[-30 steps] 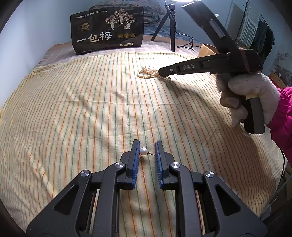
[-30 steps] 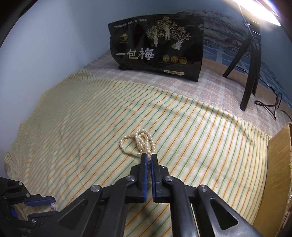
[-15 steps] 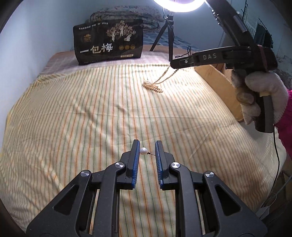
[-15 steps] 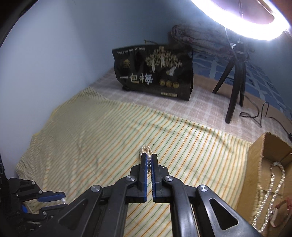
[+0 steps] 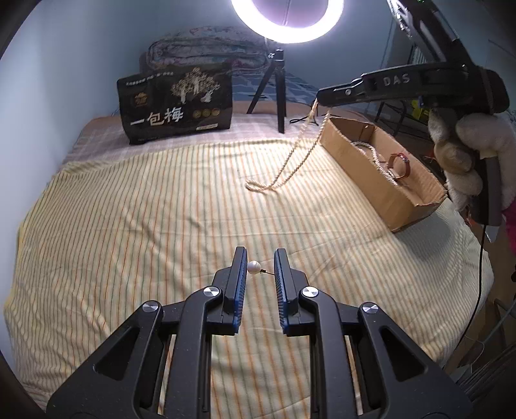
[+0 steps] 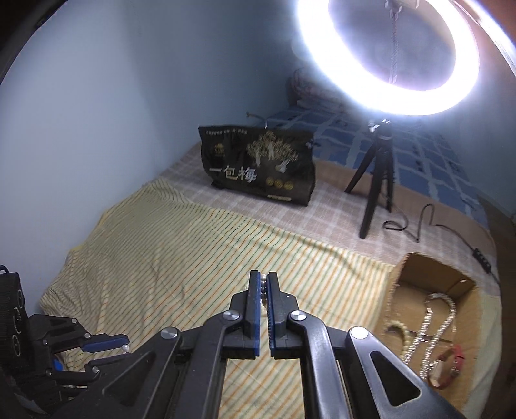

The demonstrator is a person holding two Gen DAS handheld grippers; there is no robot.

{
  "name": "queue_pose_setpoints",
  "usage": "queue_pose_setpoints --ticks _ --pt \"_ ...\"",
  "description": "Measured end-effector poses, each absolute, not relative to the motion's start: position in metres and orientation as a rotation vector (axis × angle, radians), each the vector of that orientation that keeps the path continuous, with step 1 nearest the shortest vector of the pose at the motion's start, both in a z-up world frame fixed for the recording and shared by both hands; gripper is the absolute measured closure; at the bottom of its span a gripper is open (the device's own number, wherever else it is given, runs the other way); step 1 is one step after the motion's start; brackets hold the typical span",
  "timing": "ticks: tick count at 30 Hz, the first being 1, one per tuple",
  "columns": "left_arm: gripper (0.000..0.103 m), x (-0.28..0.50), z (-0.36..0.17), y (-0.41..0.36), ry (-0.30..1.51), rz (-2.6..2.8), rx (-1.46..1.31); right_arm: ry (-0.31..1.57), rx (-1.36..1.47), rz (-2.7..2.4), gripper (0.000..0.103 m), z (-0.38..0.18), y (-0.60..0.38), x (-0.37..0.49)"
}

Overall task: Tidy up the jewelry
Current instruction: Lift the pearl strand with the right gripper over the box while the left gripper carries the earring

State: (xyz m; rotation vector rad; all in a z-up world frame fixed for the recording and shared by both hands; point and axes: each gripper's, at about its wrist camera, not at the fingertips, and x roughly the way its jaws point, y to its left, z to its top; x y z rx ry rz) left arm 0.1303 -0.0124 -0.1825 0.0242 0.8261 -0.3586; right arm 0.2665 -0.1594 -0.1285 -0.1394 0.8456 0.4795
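Pearls dangle over a striped bedspread (image 5: 161, 225) as the right gripper (image 6: 263, 285), its jaws pinched on a beaded necklace (image 5: 290, 161), holds the strand up near the open cardboard box (image 5: 380, 193) at the bed's right edge. The strand's lower loop trails at or just above the cloth; which, the view does not settle. The left gripper (image 5: 260, 267) is clamped on a single pearl earring (image 5: 253, 267), the round bead against one blue ribbed pad and its thin wire post against the other. Inside the box already lie a pale bead string and a red-strapped watch (image 5: 400, 164). The step in hand looks like carrying both pieces to the box; next, the necklace likely needs lifting clear of the box's near wall before the jaws part. A limp, heavy strand may swing or snag on the torn cardboard rim. A glossy black snack bag (image 5: 175, 103) and a ring light (image 5: 287, 19) on its tripod stand at the bed's far edge.
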Motion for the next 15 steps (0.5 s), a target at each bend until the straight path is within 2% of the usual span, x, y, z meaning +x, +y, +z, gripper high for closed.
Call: queue_pose_setpoints --ticks 15 --pt "0.087 0.131 -0.145 -0.068 0.753 -0.457 0.071 0.700 -0.095 0.433 0.103 -0.041 -0.224 0.229"
